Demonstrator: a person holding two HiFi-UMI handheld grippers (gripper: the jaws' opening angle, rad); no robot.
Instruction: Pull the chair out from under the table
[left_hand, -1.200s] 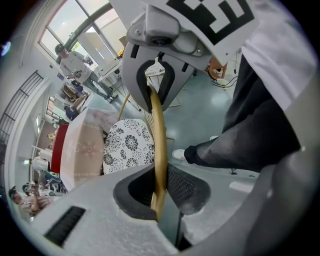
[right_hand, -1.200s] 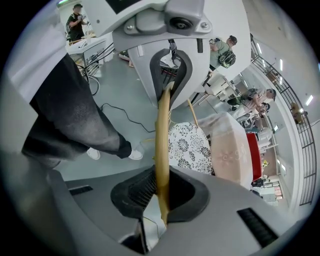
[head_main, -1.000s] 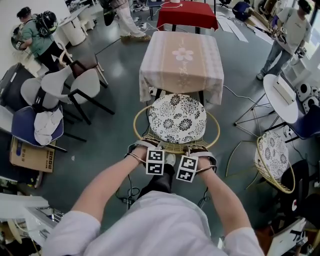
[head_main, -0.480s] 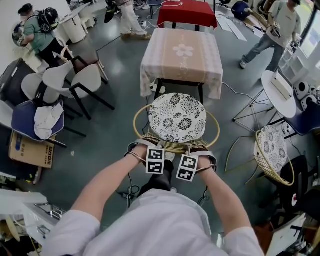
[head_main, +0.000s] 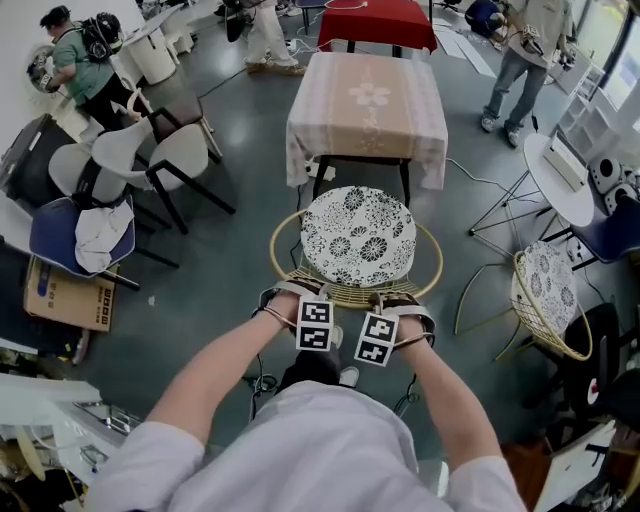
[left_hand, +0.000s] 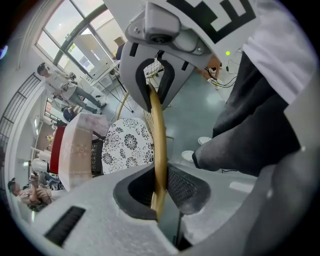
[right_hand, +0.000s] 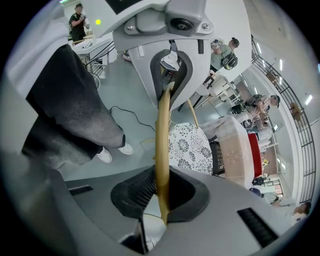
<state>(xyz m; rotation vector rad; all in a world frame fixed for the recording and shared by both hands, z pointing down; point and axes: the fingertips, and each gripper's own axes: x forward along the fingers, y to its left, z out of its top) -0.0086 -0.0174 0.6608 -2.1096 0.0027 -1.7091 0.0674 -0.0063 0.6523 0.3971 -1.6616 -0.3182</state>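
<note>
The chair (head_main: 358, 237) is a round wicker seat with a gold rim and a black-and-white floral cushion. It stands just in front of the pink-clothed table (head_main: 367, 100), its far edge level with the cloth's hanging hem. My left gripper (head_main: 296, 296) is shut on the near left of the rim, my right gripper (head_main: 398, 303) on the near right. In the left gripper view the gold rim (left_hand: 159, 125) runs through the left gripper (left_hand: 158, 147). The right gripper view shows the rim (right_hand: 162, 125) clamped in the right gripper (right_hand: 163, 150).
White chairs (head_main: 150, 160), a blue chair (head_main: 70, 235) and a cardboard box (head_main: 62, 297) crowd the left. A second wicker chair (head_main: 545, 300) and a round white table (head_main: 562, 180) stand at the right. A red table (head_main: 375, 22) and several people are further off. Cables lie by my feet.
The chair has slid towards me, away from the table, with both grippers still clamped on its rim. More of the table's legs shows behind the cushion. A person at the back right has walked left.
</note>
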